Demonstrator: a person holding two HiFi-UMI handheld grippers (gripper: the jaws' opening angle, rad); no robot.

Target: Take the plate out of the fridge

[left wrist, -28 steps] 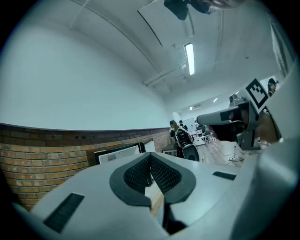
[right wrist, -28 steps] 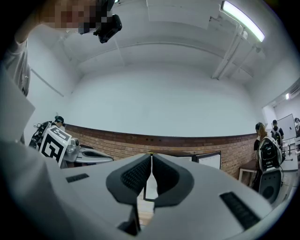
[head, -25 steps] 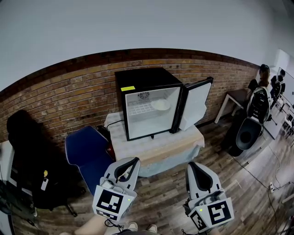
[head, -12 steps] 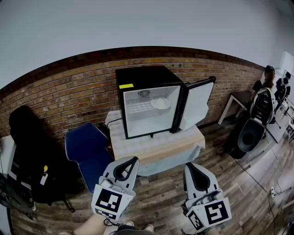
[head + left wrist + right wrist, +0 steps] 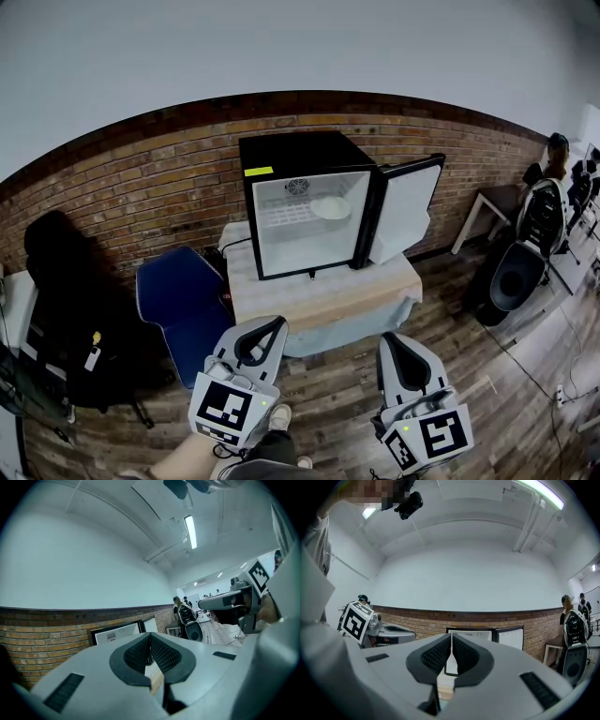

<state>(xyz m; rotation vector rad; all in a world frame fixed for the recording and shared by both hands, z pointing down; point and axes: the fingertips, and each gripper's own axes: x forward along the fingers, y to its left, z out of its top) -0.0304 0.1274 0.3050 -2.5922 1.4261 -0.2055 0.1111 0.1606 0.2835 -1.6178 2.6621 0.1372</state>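
Left gripper: we are holding the grey left gripper (image 5: 268, 330) low over the wooden plank floor (image 5: 337, 403), short of the bench's front edge. It is pointing toward the fridge.
Left fingers: the dark ribbed fingers (image 5: 136, 654) are pressing together at the tips, and we are gripping nothing with them.
Right gripper: we are holding the grey right gripper (image 5: 391, 343) beside the left one, also short of the front edge and also aiming at the fridge.
Right fingers: its fingers (image 5: 434, 653) are resting closed against each other, with nothing between them.
Plate: the white round plate (image 5: 330, 208) is lying on the white wire shelf (image 5: 281, 220) in the upper part of the fridge. It is sitting at the shelf's right side, well apart from both grippers.
Fridge: the black mini fridge (image 5: 300, 155) is standing on the bench toward its back edge, near the red brick wall (image 5: 141, 202).
Door: the white-lined fridge door (image 5: 405, 211) is standing open on the right, reaching toward the bench's right edge.
Bench: the low bench draped in pale cloth (image 5: 323, 305) is carrying the fridge.
Chair: a blue chair (image 5: 178, 305) is sitting just beside the bench's left edge.
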